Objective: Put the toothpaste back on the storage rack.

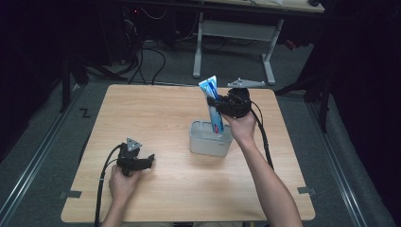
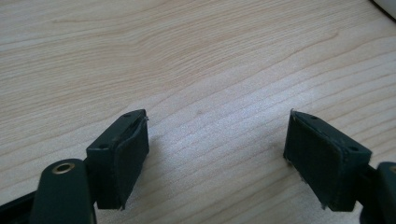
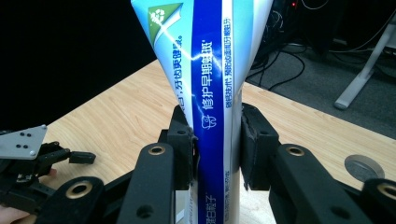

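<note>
On the left of the worktop, the left gripper rests low on the bare wood, well apart from the work. In the left gripper view its fingers stand wide with nothing but wood grain between them. It looks parked there to keep out of the way, since the job in hand seems to need one gripper alone.

Near the middle stands a grey bin, open at the top. A blue-and-white tube stands nearly upright with its lower end inside the bin and its flat crimped end highest, leaning slightly left.

The right gripper reaches in from the right and grips the tube partway up. In the right gripper view the fingers are clamped narrow on the tube, one on each side, pressing across its flattened body. That mid-height hold likely serves two ends: it keeps the tube vertical so its lower end clears the bin's rim, and it keeps the gripper above the bin's walls.
</note>
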`<action>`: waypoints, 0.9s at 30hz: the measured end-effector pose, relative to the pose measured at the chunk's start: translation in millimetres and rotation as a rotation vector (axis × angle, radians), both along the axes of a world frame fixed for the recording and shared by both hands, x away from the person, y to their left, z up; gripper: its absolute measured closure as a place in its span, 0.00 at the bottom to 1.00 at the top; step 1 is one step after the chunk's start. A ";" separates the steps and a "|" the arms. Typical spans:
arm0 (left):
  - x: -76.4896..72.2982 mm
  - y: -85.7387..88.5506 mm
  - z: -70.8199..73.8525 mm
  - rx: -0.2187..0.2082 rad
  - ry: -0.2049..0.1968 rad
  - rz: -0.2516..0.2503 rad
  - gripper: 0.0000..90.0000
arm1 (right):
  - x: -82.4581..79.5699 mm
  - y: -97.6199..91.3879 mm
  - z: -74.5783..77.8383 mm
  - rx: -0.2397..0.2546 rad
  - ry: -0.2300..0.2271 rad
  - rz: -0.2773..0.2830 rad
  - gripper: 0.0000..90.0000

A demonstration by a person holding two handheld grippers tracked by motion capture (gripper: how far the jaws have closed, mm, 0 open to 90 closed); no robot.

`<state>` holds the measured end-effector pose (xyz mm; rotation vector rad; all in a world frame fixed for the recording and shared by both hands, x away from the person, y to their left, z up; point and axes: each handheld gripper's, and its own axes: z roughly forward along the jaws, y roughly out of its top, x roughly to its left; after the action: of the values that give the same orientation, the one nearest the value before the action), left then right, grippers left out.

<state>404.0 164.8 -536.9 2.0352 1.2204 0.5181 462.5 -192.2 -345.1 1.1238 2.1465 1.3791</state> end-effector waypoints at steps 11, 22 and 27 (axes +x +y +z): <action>0.0 0.3 0.2 0.001 0.002 -0.003 0.25 | 3.6 10.0 -16.8 -0.055 0.028 0.000 0.77; 0.0 0.3 0.2 0.000 0.002 -0.002 0.25 | 4.3 9.4 -31.1 -0.098 0.060 -0.011 0.76; 0.1 0.3 0.2 0.000 0.002 -0.002 0.25 | 2.7 7.3 -39.8 -0.120 0.071 -0.014 0.76</action>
<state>404.1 165.1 -536.7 2.0376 1.2196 0.5151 465.2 -184.9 -385.0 1.1555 2.2341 1.2039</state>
